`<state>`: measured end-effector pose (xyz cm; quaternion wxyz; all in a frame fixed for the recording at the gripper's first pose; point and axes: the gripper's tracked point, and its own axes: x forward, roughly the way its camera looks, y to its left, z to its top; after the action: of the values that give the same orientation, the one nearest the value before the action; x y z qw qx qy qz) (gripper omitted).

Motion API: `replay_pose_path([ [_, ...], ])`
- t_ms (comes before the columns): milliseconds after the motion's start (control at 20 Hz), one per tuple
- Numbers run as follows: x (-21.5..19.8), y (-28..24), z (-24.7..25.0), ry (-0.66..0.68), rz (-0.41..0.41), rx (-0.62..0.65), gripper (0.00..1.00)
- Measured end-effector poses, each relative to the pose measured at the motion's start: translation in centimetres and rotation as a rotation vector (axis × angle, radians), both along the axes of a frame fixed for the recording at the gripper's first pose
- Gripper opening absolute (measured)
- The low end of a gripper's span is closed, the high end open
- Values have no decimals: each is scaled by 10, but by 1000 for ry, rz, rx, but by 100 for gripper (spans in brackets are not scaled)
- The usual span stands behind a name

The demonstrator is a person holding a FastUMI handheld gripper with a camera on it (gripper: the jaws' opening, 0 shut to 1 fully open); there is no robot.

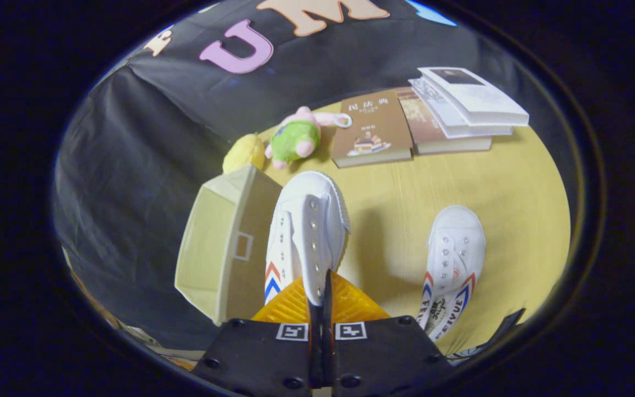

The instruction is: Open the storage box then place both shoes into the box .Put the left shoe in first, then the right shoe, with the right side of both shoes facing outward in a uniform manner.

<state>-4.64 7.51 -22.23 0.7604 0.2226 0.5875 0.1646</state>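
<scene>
**Shoe held aloft beside the box**

A beige box [229, 242] stands at the left edge of the yellow table [516, 182], hard against the black cloth wall [129, 182]; its side shows a small square window, and whether its lid is open cannot be told from this angle. Just right of it, touching or nearly touching its wall, a white shoe [309, 231] hangs toe-away from the gripper [321, 300], whose fingers are closed almost together on the shoe's upper edge near the heel. The shoe is white canvas with metal eyelets, no laces visible, and red and blue chevrons on its side. A wide bare stretch of table lies right of the held shoe, crossed by its shadow. Beyond that gap a second shoe [452, 264], matching in colour and stripes, lies flat on the table, toe pointing away. Farther back, from left: a yellow fruit-like object [244, 153], a pink and green plush [297, 138], and books [433, 116] side by side and stacked near the far edge.
</scene>
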Motion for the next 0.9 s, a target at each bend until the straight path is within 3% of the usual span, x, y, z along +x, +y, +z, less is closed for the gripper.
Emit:
replay_pose_path([
  [450,25,77,65,-70,3,80,4],
  [900,16,170,31,0,83,62,4],
])
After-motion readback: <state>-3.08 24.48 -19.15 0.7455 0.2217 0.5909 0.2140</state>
